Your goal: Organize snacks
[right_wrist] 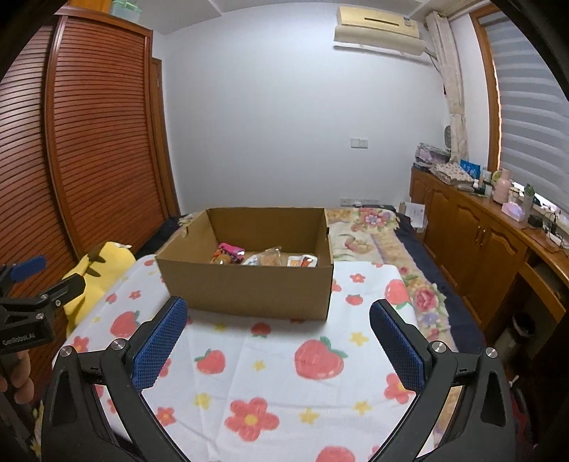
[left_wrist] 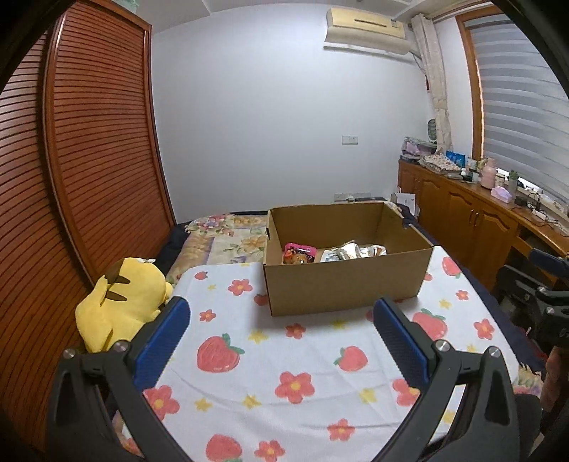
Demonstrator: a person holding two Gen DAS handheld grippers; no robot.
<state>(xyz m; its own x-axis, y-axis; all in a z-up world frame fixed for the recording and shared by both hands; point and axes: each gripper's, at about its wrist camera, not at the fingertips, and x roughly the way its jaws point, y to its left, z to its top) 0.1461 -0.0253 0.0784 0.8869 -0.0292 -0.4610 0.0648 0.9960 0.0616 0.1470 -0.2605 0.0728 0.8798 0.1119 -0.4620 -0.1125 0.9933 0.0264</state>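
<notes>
**Snacks in the box, both claws empty**

Open cardboard box [left_wrist: 346,273] standing on a white cloth [left_wrist: 270,359] printed with strawberries and flowers, spread over a bed. Inside the box, low against the near wall: a pink snack packet [left_wrist: 299,253] at the left, silvery wrappers [left_wrist: 355,251] to its right. From the right wrist view, the same pink packet [right_wrist: 227,253], then a clear bag of brownish snacks [right_wrist: 268,257] and a white-and-orange packet [right_wrist: 302,262] further right.

Left gripper [left_wrist: 281,312] hovering over the cloth just short of the box, blue pads [left_wrist: 163,341] spread wide, nothing between them. Right gripper [right_wrist: 279,312] likewise above the cloth, near the box's front wall, jaws wide apart and empty.

Yellow plush toy [left_wrist: 121,305] lying at the cloth's left edge, beside the slatted wooden wardrobe [left_wrist: 71,170]. Floral bedding [right_wrist: 373,227] showing beyond the cloth. Wooden cabinets [right_wrist: 476,241] along the right wall, topped with bottles and small clutter, under a blind-covered window. Air conditioner [left_wrist: 366,30] high on the far wall.

At the left edge of the right wrist view, part of the other gripper's body, held in a hand [right_wrist: 16,373].
</notes>
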